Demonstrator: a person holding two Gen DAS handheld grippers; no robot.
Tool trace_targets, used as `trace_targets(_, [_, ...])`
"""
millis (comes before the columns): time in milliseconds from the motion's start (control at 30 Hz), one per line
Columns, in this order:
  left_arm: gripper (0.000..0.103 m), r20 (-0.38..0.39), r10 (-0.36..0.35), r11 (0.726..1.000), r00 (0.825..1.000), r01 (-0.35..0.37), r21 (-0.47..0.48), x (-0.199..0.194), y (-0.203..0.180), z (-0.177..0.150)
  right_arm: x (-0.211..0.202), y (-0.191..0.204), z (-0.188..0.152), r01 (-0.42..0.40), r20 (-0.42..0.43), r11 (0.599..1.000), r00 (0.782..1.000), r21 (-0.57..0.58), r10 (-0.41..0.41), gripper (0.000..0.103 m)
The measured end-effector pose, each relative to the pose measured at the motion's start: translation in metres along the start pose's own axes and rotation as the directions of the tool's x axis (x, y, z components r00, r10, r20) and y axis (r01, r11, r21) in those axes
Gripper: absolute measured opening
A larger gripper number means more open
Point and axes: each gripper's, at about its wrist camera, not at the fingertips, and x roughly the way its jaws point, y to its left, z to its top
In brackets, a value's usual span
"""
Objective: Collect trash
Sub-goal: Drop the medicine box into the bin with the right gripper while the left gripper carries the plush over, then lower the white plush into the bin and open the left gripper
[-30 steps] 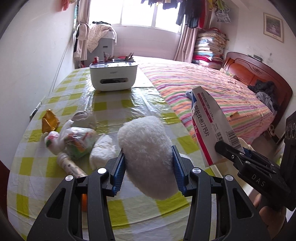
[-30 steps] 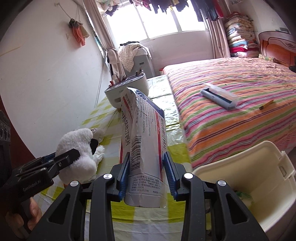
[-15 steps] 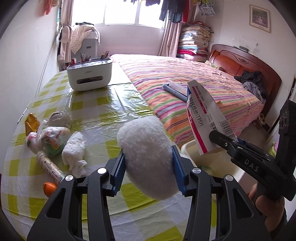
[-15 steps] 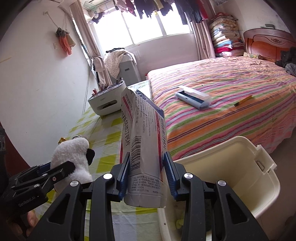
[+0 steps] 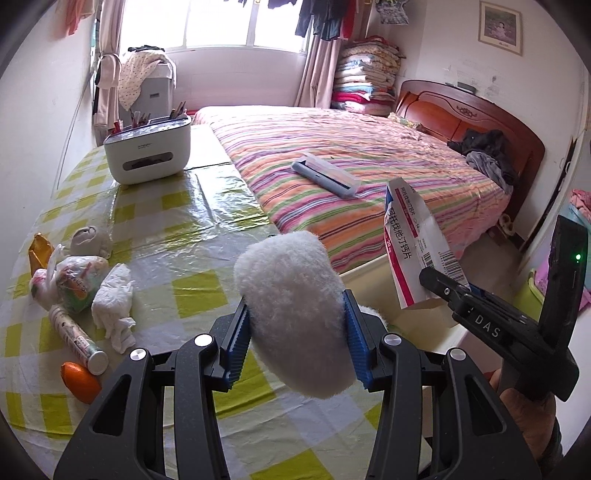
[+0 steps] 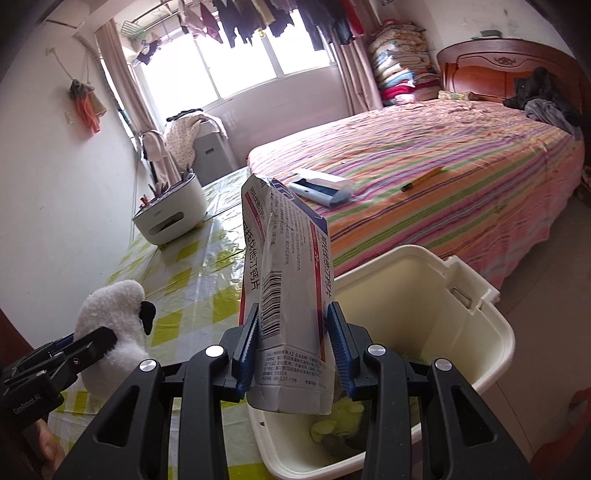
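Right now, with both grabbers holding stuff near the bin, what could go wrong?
1. The medicine box sits over the cream bin's near rim; released now, it might tip onto the floor.
2. The fluffy white toy bulges beyond the left gripper jaws and may slip.
3. The right gripper is close by; they could bump.

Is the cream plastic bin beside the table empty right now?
No: in the right wrist view, a yellow-green crumpled item already lies at the bottom of the cream plastic bin.

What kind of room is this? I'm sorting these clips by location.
Most likely a lived-in bedroom: a wide bed with a striped sheet and carved wooden headboard, stacked folded quilts, laundry hanging at the window.
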Motion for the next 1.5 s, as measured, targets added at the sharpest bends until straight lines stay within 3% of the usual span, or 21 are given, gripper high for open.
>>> trace_targets(267, [0.046, -0.009, -0.033, 0.999, 0.999, 0.033, 0.030, 0.004, -0.018, -0.001, -0.008, -0.018, -0.005, 0.038, 0.032, 0.998, 0.999, 0.060, -0.040, 0.040])
trace_targets(400, [0.046, -0.011, -0.041, 0.998, 0.999, 0.041, 0.041, 0.007, -0.024, -0.001, -0.011, -0.025, -0.004, 0.047, 0.048, 0.995, 0.997, 0.090, -0.052, 0.053])
trace_targets(1233, [0.048, -0.087, -0.120, 0.987, 0.989, 0.129, 0.100, 0.037, -0.074, -0.003, -0.032, -0.048, 0.006, 0.013, 0.146, 0.981, 0.988, 0.194, -0.042, 0.054])
trace_targets(1367, [0.052, -0.087, -0.129, 0.981, 0.988, 0.140, 0.134, 0.041, -0.087, -0.004, -0.035, -0.051, 0.008, 0.010, 0.160, 0.979, 0.986, 0.202, -0.044, 0.054])
trace_targets(1467, [0.077, -0.081, -0.118, 0.978, 0.990, 0.130, 0.161, 0.042, -0.093, -0.007, -0.037, -0.053, 0.008, 0.008, 0.163, 0.978, 0.986, 0.209, -0.043, 0.054])
trace_targets(1500, [0.080, -0.065, -0.108, 0.978, 0.992, 0.118, 0.172, 0.040, -0.094, -0.007, -0.038, -0.054, 0.008, 0.005, 0.165, 0.977, 0.985, 0.212, -0.041, 0.054])
